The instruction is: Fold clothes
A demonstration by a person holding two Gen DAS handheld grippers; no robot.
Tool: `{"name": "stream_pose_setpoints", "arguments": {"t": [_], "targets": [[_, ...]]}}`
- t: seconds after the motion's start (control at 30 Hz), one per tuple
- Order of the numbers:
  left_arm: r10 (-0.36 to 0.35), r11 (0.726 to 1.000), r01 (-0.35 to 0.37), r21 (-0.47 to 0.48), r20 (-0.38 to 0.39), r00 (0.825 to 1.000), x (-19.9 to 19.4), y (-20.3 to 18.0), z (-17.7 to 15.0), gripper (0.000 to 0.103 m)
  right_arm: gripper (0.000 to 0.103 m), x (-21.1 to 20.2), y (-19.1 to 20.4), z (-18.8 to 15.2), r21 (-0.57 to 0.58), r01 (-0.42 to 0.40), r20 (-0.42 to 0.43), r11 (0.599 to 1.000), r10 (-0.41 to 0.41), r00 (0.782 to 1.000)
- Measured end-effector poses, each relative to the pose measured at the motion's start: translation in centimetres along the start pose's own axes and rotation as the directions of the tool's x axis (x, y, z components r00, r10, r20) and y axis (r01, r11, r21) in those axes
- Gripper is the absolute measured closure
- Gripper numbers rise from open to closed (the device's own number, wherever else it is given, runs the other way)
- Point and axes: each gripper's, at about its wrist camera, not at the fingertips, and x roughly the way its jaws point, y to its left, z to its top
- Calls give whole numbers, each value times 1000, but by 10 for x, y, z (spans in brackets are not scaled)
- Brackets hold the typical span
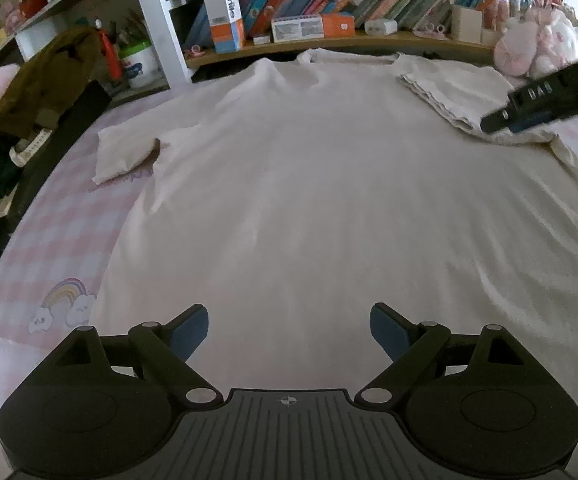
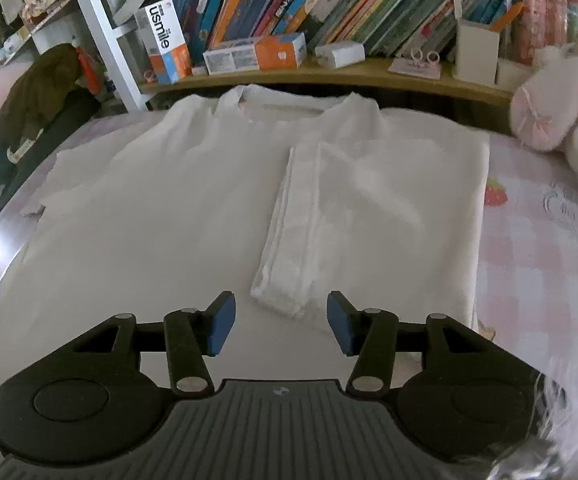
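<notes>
A white T-shirt (image 1: pixel 309 184) lies flat on a pink checked bed sheet (image 1: pixel 49 248), collar toward the bookshelf. Its right sleeve (image 2: pixel 301 224) is folded inward onto the body; its left sleeve (image 1: pixel 125 152) lies spread out. My left gripper (image 1: pixel 289 332) is open and empty over the shirt's lower middle. My right gripper (image 2: pixel 281 324) is open and empty just short of the folded sleeve's end. The right gripper also shows in the left wrist view (image 1: pixel 549 96), at the right beside the folded sleeve (image 1: pixel 445 92).
A shelf (image 2: pixel 289 76) of books and boxes runs along the far side. A pink plush toy (image 2: pixel 557 112) sits at the far right. A brown garment (image 1: pixel 45 84) hangs at the left beside a white shelf post (image 1: pixel 161 20).
</notes>
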Motion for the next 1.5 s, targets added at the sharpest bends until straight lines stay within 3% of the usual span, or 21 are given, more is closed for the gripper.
{"name": "stream_pose_setpoints", "arguments": {"t": [0.33, 0.5, 0.63, 1.03, 1.3, 1.5], "targets": [[-30, 999, 29, 30, 30, 999, -2, -19, 6, 13, 31, -45, -10, -49, 64, 98, 17, 993, -100, 995], [-40, 999, 39, 33, 40, 998, -3, -31, 9, 13, 18, -75, -18, -89, 96, 193, 2, 976, -194, 981], [-54, 998, 54, 22, 31, 998, -2, -42, 10, 13, 15, -93, -24, -116, 148, 265, -16, 953, -266, 964], [-128, 988, 124, 92, 44, 991, -7, -72, 16, 13, 11, -112, -35, -129, 199, 294, -2, 935, -299, 954], [-216, 956, 201, 214, 48, 975, -2, -51, 16, 13, 11, -113, -6, -137, 283, 339, -4, 897, -353, 936], [-272, 948, 258, 188, 55, 961, 5, 6, 21, 13, 11, -103, 44, -141, 329, 370, -13, 869, -387, 922]]}}
